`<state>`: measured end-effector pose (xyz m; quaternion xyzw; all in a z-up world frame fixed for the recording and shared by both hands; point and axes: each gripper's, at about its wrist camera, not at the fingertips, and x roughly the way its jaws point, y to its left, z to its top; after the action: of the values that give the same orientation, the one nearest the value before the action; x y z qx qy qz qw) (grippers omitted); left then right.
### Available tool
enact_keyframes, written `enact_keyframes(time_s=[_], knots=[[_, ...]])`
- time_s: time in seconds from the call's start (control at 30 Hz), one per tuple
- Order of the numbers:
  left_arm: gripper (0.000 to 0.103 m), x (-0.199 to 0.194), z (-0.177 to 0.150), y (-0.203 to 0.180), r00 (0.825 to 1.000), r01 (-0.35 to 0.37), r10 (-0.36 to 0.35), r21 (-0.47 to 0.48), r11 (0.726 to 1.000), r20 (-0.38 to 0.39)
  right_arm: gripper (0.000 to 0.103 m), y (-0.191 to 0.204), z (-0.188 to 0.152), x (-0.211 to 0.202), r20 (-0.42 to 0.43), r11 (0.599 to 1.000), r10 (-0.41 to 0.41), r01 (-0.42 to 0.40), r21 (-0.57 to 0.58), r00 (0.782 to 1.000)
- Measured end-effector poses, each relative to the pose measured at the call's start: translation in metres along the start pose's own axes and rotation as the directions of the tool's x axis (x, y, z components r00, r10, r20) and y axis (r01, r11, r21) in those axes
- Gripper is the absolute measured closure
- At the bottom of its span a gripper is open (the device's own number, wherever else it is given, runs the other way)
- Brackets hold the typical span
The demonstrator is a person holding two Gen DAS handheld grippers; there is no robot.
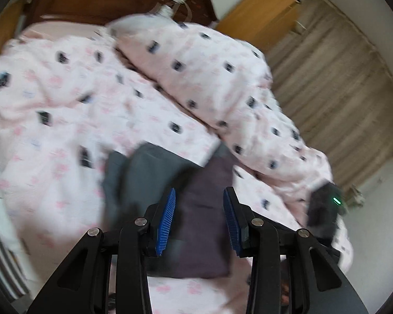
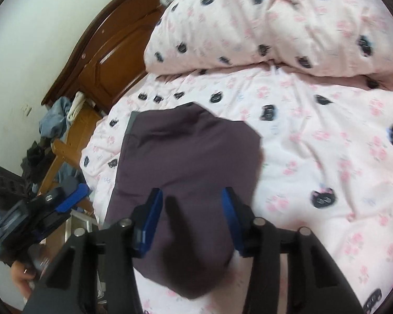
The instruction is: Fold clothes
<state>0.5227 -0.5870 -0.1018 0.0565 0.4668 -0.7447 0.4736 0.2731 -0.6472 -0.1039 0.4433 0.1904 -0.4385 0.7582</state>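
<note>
Item: dark purple garment [image 2: 186,157], lying folded and fairly flat on a bed covered by a pink quilt [image 2: 314,136] printed with black cat faces and pink flowers; a grey layer [image 1: 144,172] shows at its far edge in the left wrist view. Left tongs [image 1: 199,217]: blue pads spread apart, nothing between them, poised over the purple cloth. Right tongs [image 2: 192,217]: likewise parted and empty, above the near part of the garment, casting a shadow on it. Bunched bedding of the same print [image 2: 275,21] sits beyond the garment. Wooden headboard [image 2: 112,55] behind. Beside the bed: a wooden chair [image 2: 65,141] with blue cloth [image 2: 53,120] heaped on it. Both views blurred.
</note>
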Motion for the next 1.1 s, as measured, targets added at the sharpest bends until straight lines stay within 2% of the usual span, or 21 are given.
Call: enact_keyframes(time_s=[0.07,0.17,0.27,0.33,0.43,0.6,0.7,0.77,0.87,0.97,1.1], knots=[[0.069,0.018,-0.005,0.0,0.997,-0.004,0.002,-0.016,1.0,-0.078,0.056,0.007,0.005,0.011,-0.015,1.0,0.003,-0.003,-0.01,1.0],[0.07,0.05,-0.021,0.017,0.973,-0.101,0.082,-0.078,0.992,-0.215,0.054,0.016,0.012,0.028,-0.037,1.0,0.008,-0.009,-0.022,0.999],[0.071,0.067,-0.031,0.042,0.956,-0.168,0.121,-0.16,0.973,-0.269,0.053,0.015,0.012,0.047,-0.062,0.999,0.031,-0.031,0.006,0.998],[0.075,0.071,-0.031,0.046,0.952,-0.199,0.153,-0.155,0.968,-0.265,0.054,0.015,0.009,0.06,-0.083,0.999,0.043,-0.042,0.02,0.996],[0.077,0.076,-0.032,0.045,0.945,-0.235,0.194,-0.134,0.963,-0.263,0.055,0.013,0.004,0.075,-0.086,1.0,0.012,-0.01,0.018,0.996],[0.079,0.075,-0.032,0.043,0.949,-0.229,0.189,-0.137,0.964,-0.251,0.055,0.013,-0.001,0.07,-0.066,1.0,0.013,-0.012,0.012,0.998],[0.079,0.07,-0.032,0.038,0.953,-0.222,0.189,-0.121,0.968,-0.238,0.047,0.022,-0.003,0.043,-0.036,0.999,0.034,-0.035,-0.028,0.999],[0.078,0.067,-0.033,0.025,0.951,-0.236,0.214,-0.075,0.969,-0.222,0.036,0.026,-0.011,0.016,0.018,0.997,0.044,-0.042,-0.064,0.999],[0.075,0.054,-0.034,0.003,0.958,-0.239,0.234,-0.009,0.971,-0.165,0.036,0.03,-0.03,-0.026,0.086,0.994,0.034,-0.025,-0.108,0.996],[0.067,0.034,-0.033,-0.015,0.975,-0.209,0.211,0.029,0.977,-0.075,0.036,0.03,-0.062,-0.07,0.144,0.99,-0.01,0.03,-0.137,0.99],[0.066,0.027,-0.032,-0.035,0.985,-0.169,0.171,0.07,0.983,-0.024,0.035,0.017,-0.111,-0.112,0.186,0.989,-0.065,0.088,-0.119,0.98]])
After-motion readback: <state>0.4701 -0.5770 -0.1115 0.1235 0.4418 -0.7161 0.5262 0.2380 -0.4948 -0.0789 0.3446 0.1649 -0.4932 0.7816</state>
